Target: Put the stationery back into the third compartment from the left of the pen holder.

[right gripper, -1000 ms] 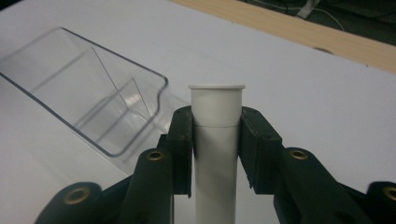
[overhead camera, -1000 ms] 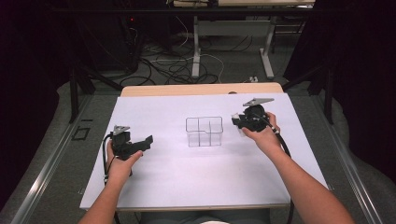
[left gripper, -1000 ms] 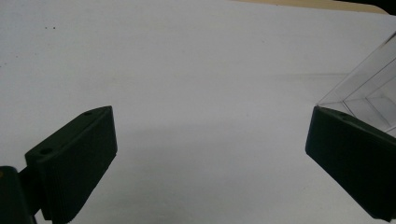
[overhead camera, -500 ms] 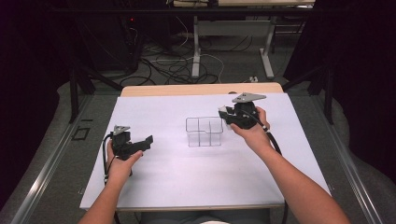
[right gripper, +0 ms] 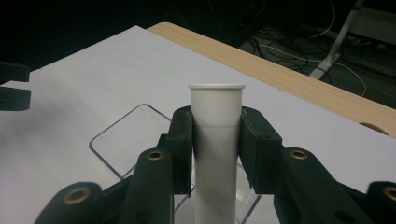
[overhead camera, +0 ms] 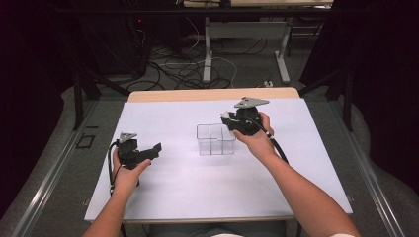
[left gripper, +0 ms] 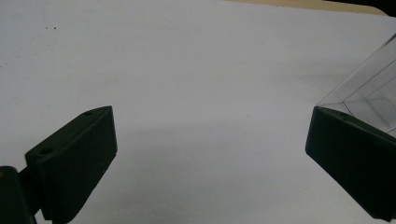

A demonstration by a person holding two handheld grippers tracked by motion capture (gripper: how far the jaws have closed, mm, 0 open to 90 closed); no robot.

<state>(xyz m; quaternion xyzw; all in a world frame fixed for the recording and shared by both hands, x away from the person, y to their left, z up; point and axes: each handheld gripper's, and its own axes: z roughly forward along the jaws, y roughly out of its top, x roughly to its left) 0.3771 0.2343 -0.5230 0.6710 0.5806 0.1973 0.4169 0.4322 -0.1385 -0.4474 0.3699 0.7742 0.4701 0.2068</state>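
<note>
A clear divided plastic box [overhead camera: 216, 139] stands on the white sheet [overhead camera: 197, 182] at mid table. Just above the box's right rim is my right gripper [overhead camera: 230, 120], shut on a white plastic tube [overhead camera: 226, 116]. In the right gripper view the tube [right gripper: 217, 135] stands upright between the jaws, its flanged top above them, with the box [right gripper: 122, 140] below and behind it. My left gripper [overhead camera: 152, 150] rests low at the left of the sheet, jaws wide apart and nothing between them. In the left gripper view [left gripper: 210, 158] a corner of the box [left gripper: 369, 93] shows at the right.
The white sheet covers most of the wooden table [overhead camera: 212, 94]. Beyond the far edge lie floor cables [overhead camera: 188, 69] and metal table legs [overhead camera: 207, 54]. Bare sheet lies between the left gripper and the box.
My right gripper has carried the white tube leftward, from right of the box to over its right rim. The left gripper has stayed put.
</note>
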